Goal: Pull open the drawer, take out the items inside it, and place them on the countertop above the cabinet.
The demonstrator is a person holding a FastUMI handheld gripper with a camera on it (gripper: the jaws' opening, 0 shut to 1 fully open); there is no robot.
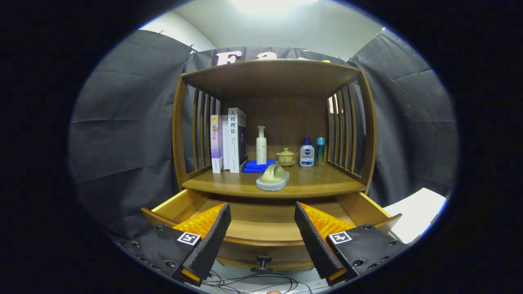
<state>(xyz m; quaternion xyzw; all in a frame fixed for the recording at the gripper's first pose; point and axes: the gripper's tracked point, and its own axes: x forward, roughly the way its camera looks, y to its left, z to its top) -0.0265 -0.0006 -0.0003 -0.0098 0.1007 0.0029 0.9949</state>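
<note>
The wooden cabinet's drawer (pixel 261 234) stands pulled open below the countertop (pixel 318 181), and its bare wooden floor shows between my fingers. Its dark knob (pixel 263 261) sticks out at the front, low between the fingers. My gripper (pixel 262 212) is open, hovering over the open drawer with nothing between its fingers. On the countertop, just beyond the fingers, a yellow-green object (pixel 273 173) rests on a grey pad (pixel 271 184). Behind it lie a folded blue cloth (pixel 257 165) and a small lidded yellow cup (pixel 285 157).
At the back of the countertop stand books (pixel 229 141), a white pump bottle (pixel 261 145), a small white bottle (pixel 307 154) and a teal bottle (pixel 320 152). Slatted side walls and a top board enclose the shelf. Cables (pixel 249 281) lie on the floor below the drawer.
</note>
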